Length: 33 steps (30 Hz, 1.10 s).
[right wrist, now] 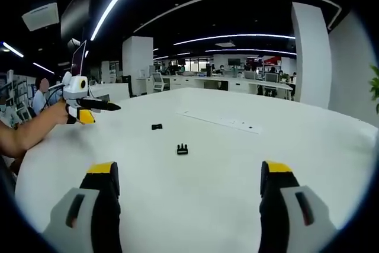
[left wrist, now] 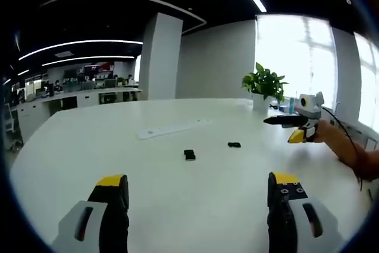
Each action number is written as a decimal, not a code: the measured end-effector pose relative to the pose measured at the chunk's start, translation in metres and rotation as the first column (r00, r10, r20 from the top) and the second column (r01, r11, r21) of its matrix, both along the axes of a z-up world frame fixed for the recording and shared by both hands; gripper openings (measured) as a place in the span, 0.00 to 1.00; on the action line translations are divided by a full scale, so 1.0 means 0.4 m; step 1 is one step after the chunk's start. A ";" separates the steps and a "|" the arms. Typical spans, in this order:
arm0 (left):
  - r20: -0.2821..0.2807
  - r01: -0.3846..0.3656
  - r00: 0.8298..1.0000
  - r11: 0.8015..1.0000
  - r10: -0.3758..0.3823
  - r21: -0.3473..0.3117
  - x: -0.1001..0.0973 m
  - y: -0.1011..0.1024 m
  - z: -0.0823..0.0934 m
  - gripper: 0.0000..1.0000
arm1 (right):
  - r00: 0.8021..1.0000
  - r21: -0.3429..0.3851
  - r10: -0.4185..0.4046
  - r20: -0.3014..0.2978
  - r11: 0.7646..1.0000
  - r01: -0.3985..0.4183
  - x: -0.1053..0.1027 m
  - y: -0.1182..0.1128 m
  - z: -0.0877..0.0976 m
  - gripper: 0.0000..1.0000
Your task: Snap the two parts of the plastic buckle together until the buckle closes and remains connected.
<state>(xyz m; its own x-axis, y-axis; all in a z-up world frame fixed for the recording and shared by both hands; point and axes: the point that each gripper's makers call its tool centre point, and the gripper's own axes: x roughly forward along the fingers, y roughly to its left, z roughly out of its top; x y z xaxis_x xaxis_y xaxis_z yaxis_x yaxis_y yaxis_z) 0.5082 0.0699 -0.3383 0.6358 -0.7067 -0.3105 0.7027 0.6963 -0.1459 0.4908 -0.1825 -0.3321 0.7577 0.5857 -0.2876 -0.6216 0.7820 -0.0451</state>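
On the white table (left wrist: 89, 146), both buckle halves are lying apart at frame centre: the pronged piece (right wrist: 182, 149) and the socket piece (right wrist: 156, 127). The left gripper (left wrist: 198, 191) and right gripper (right wrist: 189, 176) are gaping wide, empty; each should be descending squarely over one half.
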 end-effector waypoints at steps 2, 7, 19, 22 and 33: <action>0.003 -0.001 1.000 1.000 0.001 0.004 -0.001 0.000 -0.001 0.99 | 1.000 -0.004 0.001 0.001 1.000 -0.001 0.001 0.000 -0.002 0.99; 0.003 -0.001 1.000 1.000 0.001 -0.001 -0.003 -0.005 0.000 0.99 | 1.000 -0.002 0.000 0.000 1.000 0.000 0.002 0.000 -0.001 0.97; -0.011 0.029 1.000 0.999 -0.028 0.031 -0.013 -0.026 -0.021 0.99 | 1.000 -0.032 0.013 -0.007 0.999 -0.013 -0.003 0.009 -0.017 0.93; -0.014 0.028 1.000 1.000 -0.028 0.014 -0.012 -0.026 -0.015 0.98 | 1.000 -0.033 0.014 -0.005 0.999 -0.014 -0.003 0.009 -0.017 0.90; -0.025 0.046 0.999 0.997 -0.044 0.061 -0.007 -0.050 -0.054 0.95 | 1.000 -0.067 0.026 -0.014 0.997 -0.027 -0.002 0.025 -0.033 0.86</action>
<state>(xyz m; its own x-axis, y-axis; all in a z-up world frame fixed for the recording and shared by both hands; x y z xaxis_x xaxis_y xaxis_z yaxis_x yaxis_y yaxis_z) 0.5052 0.0500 -0.3600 0.5955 -0.7136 -0.3691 0.7306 0.6721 -0.1207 0.4902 -0.1726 -0.3451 0.7381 0.5847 -0.3365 -0.6430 0.7607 -0.0885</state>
